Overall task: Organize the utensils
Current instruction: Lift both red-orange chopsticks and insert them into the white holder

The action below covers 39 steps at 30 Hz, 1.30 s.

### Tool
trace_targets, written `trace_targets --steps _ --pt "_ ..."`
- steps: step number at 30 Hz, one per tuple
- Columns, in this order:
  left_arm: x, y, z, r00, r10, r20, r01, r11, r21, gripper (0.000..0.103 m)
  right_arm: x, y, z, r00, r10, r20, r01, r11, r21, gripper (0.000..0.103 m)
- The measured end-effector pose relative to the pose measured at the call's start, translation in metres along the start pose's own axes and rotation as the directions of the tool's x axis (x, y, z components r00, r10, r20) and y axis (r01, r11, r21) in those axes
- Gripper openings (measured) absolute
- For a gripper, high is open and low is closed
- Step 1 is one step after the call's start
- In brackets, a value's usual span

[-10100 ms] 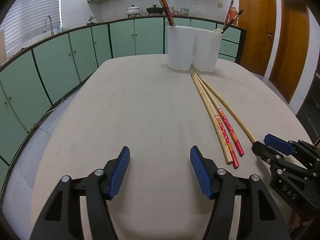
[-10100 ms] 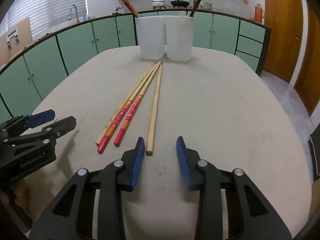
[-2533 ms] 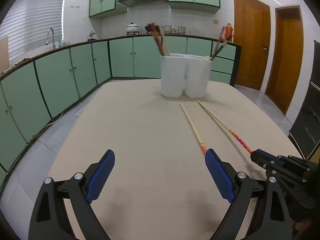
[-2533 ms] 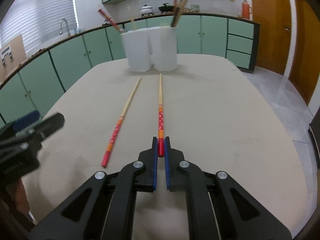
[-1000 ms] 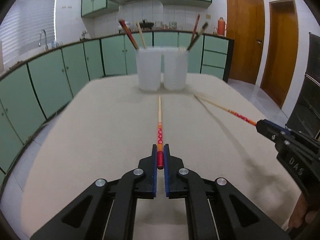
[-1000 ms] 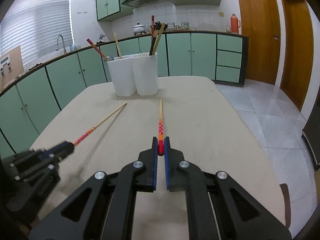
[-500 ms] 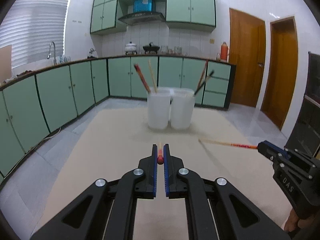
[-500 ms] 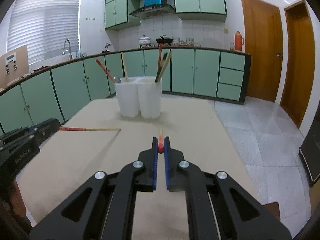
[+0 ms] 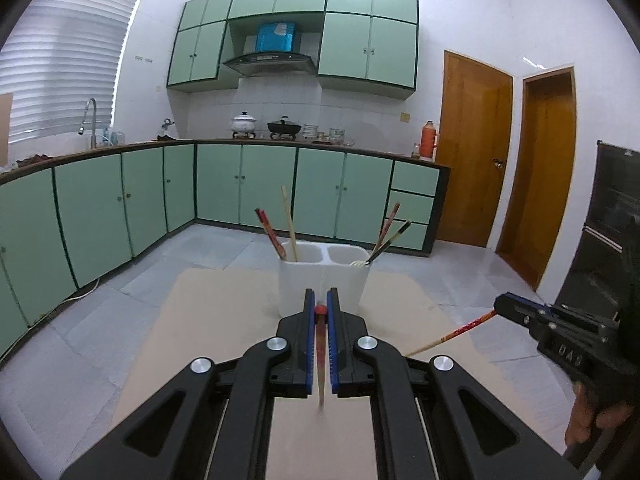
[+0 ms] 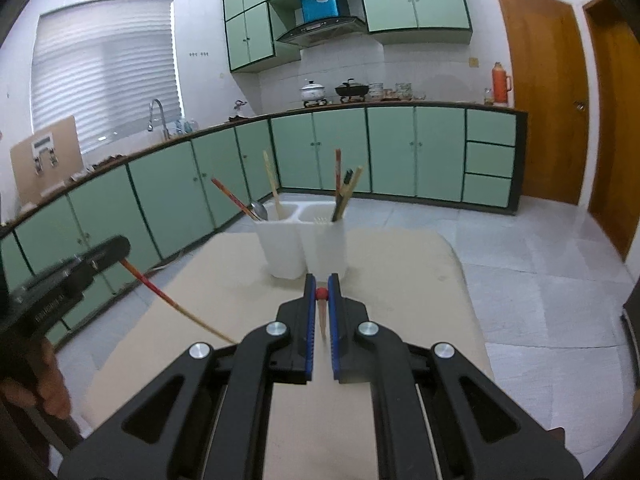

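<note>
Left wrist view: the left gripper (image 9: 320,307) is clamped on a red-tipped chopstick (image 9: 321,344) that hangs down between its blue pads, above the beige table (image 9: 208,320), in front of the white twin utensil holder (image 9: 320,280).

Right wrist view: the right gripper (image 10: 321,292) pinches another red-ended chopstick (image 10: 322,322) near the holder.

Each hand-held gripper (image 9: 320,308) is a black plastic frame with triangular cut-outs, silver round screws and ribbed blue pads (image 9: 307,344); the other unit's side (image 9: 568,356) bears pale embossed lettering.
</note>
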State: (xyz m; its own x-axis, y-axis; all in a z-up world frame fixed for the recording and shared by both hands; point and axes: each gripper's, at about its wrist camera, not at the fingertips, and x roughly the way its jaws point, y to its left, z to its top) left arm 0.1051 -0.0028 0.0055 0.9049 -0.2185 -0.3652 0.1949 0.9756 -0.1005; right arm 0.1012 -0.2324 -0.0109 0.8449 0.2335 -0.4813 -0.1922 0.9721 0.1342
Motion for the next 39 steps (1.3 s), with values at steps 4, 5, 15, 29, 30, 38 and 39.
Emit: trace_targets --steps 4,5,15,29,30,38,39 --pt "0.0 0.0 0.011 1.0 -0.014 0.009 0.014 1.0 0.012 0.006 -0.002 -0.003 0.024 0.999 0.042 -0.006 -0.042 0.999 0.001 0.005" --pt "0.0 0.0 0.014 1.0 -0.017 0.012 0.017 1.0 0.016 0.006 -0.002 -0.003 0.031 0.999 0.052 -0.005 -0.052 0.999 -0.004 0.005" --pt "0.002 -0.008 0.047 0.997 -0.048 0.06 0.045 0.997 0.06 0.006 -0.003 0.0 0.088 0.992 0.123 0.02 -0.122 0.992 -0.045 0.005" --pt "0.026 -0.008 0.147 0.954 -0.037 0.297 0.016 0.997 0.071 0.006 0.025 0.001 0.194 0.981 0.082 0.175 -0.065 0.993 -0.1 0.005" --pt "0.033 -0.008 0.154 0.949 -0.031 0.315 0.008 0.997 0.073 0.006 0.032 0.001 0.199 0.981 0.075 0.176 -0.057 0.993 -0.103 0.005" --pt "0.1 -0.003 0.17 0.961 -0.019 0.277 0.007 0.999 0.045 0.006 0.088 -0.009 0.212 0.988 0.039 0.149 -0.026 0.996 -0.087 0.005" --pt "0.108 -0.004 0.167 0.963 -0.013 0.268 0.001 0.999 0.046 0.006 0.095 -0.01 0.212 0.989 0.032 0.145 -0.02 0.996 -0.087 0.005"
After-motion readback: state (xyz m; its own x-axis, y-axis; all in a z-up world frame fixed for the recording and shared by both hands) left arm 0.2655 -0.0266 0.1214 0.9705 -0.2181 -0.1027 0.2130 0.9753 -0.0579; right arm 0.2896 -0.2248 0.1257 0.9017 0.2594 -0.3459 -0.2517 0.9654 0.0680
